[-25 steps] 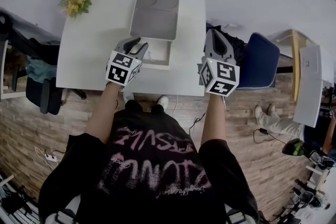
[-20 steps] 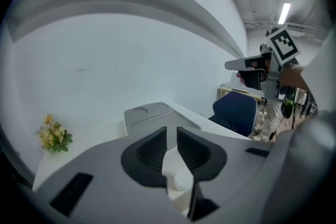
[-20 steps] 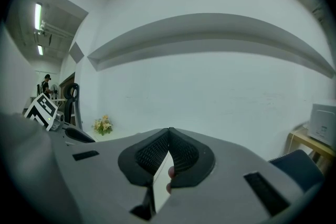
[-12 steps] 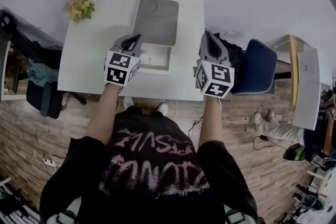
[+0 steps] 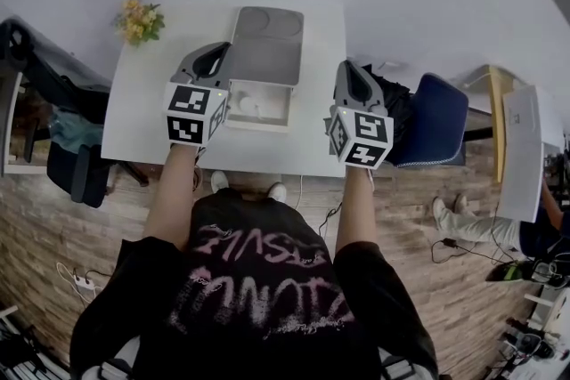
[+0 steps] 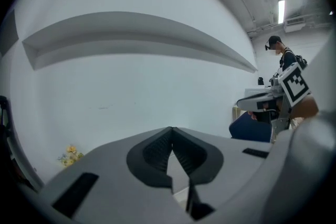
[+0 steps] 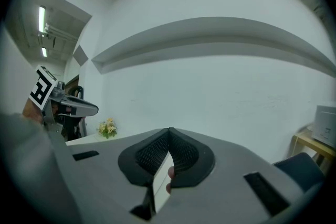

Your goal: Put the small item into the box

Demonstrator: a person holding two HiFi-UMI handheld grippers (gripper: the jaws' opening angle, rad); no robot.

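Observation:
The white box (image 5: 275, 114) stands open on the white table (image 5: 142, 111), and its grey lid (image 5: 264, 38) is folded back away from me. A small pale item (image 5: 242, 108) lies inside the box. My left gripper (image 5: 212, 60) is held just left of the box, above the table, and is shut with nothing between its jaws (image 6: 172, 131). To the right of the box, my right gripper (image 5: 348, 72) hangs over the table's right edge. It is also shut and empty (image 7: 169, 131). Both gripper views look at the wall, not into the box.
A small bunch of yellow flowers (image 5: 138, 20) sits at the table's far left corner. There is a blue chair (image 5: 438, 118) right of the table and a dark chair (image 5: 55, 98) to its left. A person (image 6: 282, 56) stands farther off to the right.
My left gripper was open over the box's front; it has since shut and moved left, clear of the box. The right gripper has barely shifted.

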